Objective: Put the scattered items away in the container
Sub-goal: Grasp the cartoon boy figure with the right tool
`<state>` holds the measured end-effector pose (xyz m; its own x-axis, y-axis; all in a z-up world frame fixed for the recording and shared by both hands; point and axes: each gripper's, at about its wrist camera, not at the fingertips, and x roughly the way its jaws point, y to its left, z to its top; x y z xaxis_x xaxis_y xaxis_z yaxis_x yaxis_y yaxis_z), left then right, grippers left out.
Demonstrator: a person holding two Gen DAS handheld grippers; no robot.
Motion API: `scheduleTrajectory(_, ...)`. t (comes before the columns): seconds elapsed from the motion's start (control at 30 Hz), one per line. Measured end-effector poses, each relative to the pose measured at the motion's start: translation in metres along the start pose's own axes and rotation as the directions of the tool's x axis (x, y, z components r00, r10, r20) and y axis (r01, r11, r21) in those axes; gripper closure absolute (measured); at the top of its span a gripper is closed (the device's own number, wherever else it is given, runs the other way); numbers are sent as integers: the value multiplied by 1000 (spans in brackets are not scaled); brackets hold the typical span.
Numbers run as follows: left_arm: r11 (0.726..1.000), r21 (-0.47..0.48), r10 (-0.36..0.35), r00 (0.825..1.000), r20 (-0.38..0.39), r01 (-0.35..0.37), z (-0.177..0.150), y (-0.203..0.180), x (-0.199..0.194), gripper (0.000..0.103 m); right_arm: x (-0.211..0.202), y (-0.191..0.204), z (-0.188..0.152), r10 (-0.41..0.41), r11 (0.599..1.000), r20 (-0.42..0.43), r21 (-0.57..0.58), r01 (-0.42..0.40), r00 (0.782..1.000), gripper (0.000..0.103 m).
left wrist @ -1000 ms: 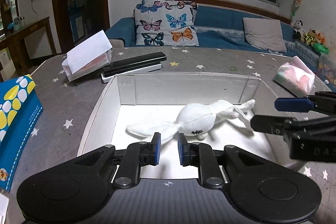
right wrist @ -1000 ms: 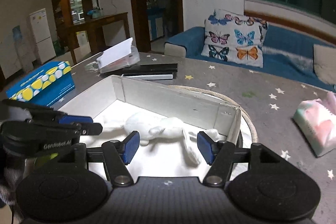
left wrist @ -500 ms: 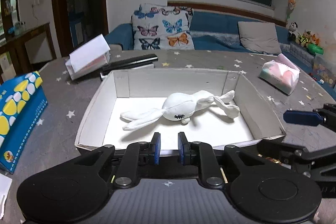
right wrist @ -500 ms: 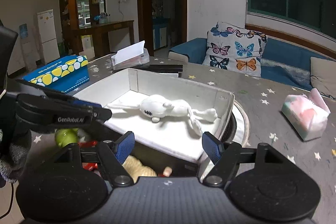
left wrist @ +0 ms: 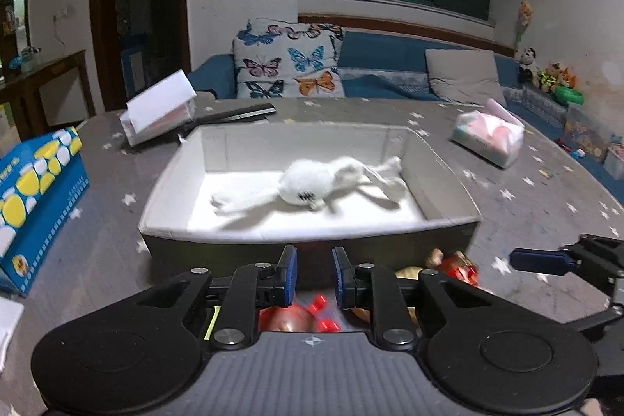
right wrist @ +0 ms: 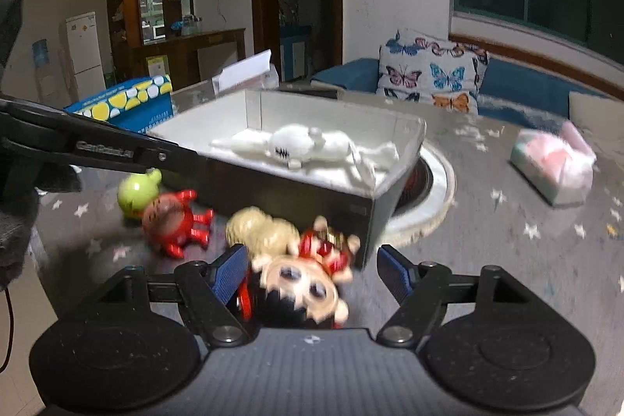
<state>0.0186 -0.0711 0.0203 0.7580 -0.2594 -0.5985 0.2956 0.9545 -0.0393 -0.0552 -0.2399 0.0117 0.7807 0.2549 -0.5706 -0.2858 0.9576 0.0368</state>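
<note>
The container (left wrist: 308, 248), a shallow white box on the starred worktop (left wrist: 546, 205), already held 1 white plush rabbit (left wrist: 312, 182), so you worked the toys left outside its near wall. Your right gripper (right wrist: 312, 271) had fingers wide apart around the big-eyed doll (right wrist: 300, 287), not clamped. Your left gripper (left wrist: 314, 275) showed a narrow gap, empty, above the red toy (left wrist: 319, 314).
</note>
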Motion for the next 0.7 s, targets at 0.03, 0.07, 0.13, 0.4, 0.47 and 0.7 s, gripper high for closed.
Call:
scheduleTrajectory(0.03, 1000, -1, -8, 1000, -6, 8, -3, -2, -1, 82, 0, -2, -3, 2, 1000, -3, 9, -2, 1000, 27)
scheduleTrajectory(0.07, 1000, -2, -18, 1000, -12, 18, -6, -4, -1, 82, -1, -3, -6, 6, 1000, -3, 19, -6, 1000, 27)
scheduleTrajectory(0.13, 999, 0, -34, 999, -23, 34, -11, -8, -2, 82, -3, -6, -8, 12, 999, 1, 34, -12, 1000, 27)
scheduleTrajectory(0.4, 992, 6, -127, 990, -54, 127, -20, -23, -2, 82, -12, -6, -14, 43, 998, 5, 38, -43, 999, 27)
scheduleTrajectory(0.47, 988, 5, -153, 986, -62, 154, -20, -25, -1, 82, -12, -7, -14, 55, 998, 2, 42, -55, 998, 27)
scheduleTrajectory(0.7, 965, -27, -262, 961, -90, 261, -16, -32, 3, 82, -6, -15, -17, 122, 989, -25, 90, -120, 992, 27)
